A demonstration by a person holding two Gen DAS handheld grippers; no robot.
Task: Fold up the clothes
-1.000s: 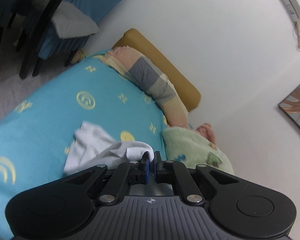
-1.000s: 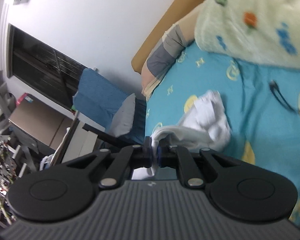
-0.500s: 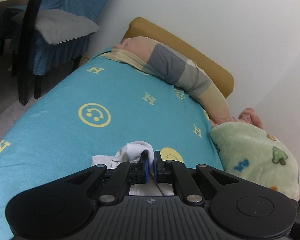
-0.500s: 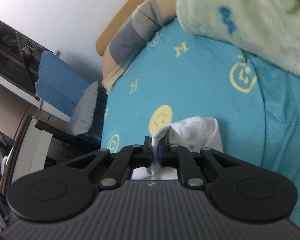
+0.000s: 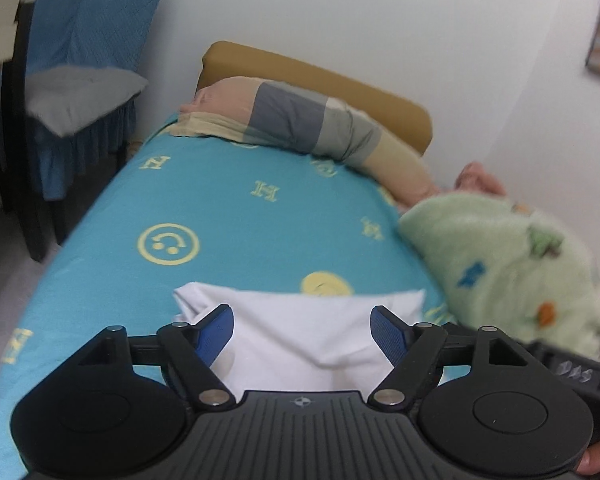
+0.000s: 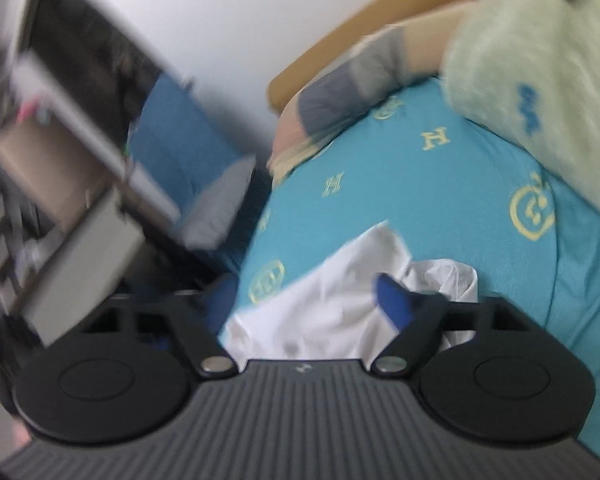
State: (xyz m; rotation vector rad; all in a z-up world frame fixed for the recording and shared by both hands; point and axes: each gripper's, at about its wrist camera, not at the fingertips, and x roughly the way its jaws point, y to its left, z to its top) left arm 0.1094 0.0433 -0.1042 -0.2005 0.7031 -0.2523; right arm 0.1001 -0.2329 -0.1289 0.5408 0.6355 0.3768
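White garment down on the turquoise bedsheet, lying near the front edge of the bed, its far hem running fairly straight across in the left wrist view. From the right wrist view the same cloth looks more rumpled, one corner pointing up the bed, a bunched fold on its right side. Left gripper hangs over the cloth, blue pads spread wide, nothing between them. Right gripper is parted wide too, one blue pad over the bunched part; contact can't be judged through the blur. Plenty of bare sheet beyond the garment, up to the striped pillow by the mustard headboard. On the right, a green fleece blanket crowds in close to the garment's corner. Left of the bed, a chair with a grey cushion.
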